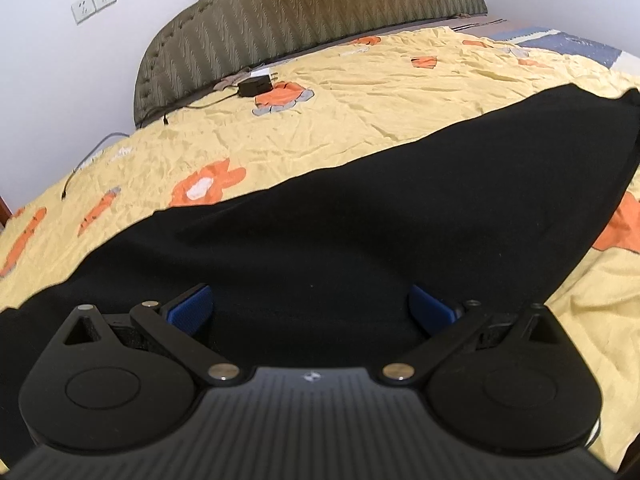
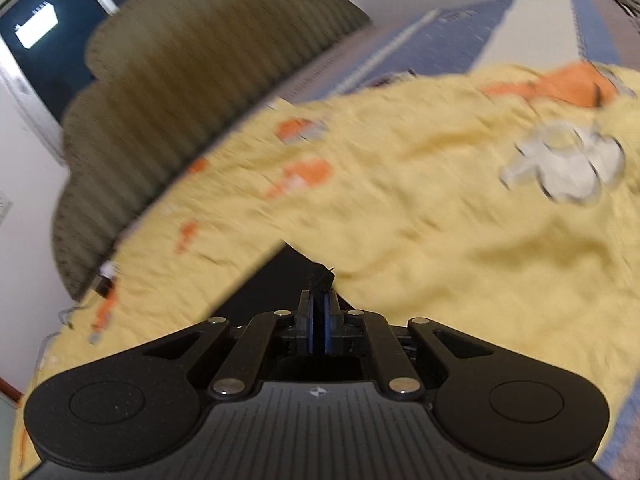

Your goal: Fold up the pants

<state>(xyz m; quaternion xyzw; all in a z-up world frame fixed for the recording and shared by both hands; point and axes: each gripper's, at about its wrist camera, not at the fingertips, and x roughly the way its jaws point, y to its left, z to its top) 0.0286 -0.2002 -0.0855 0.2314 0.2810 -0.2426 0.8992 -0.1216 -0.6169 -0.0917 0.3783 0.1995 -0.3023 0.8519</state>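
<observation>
While the pants lie spread on the bed, each thing below is placed relative to them, nearest first.

Left gripper [image 1: 310,306]: directly over the near part of the pants, blue pads [image 1: 192,308] wide apart, nothing between them; whether they touch the cloth cannot be told.

Right gripper [image 2: 319,308]: jaws pressed together on a small tuft of black cloth at a corner of the pants; the view is blurred.

Pants [image 1: 360,220]: black, lying flat in a long band across the yellow bedspread [image 1: 340,120], one end running away to the right.

Handling: judged soft, limp and light; the cloth will sag and drag on the bedspread unless lifted. It is not fragile, and the knit looks unlikely to slip from the pads.

Where to hold: pinch an edge or corner, taking all layers, as flat mid-cloth gives the pads little to bite.

Charger [image 1: 256,86]: black box with cable, well beyond the pants, near the headboard [image 1: 300,12].

Wall sockets [image 1: 94,2]: farthest, left of the headboard.
</observation>
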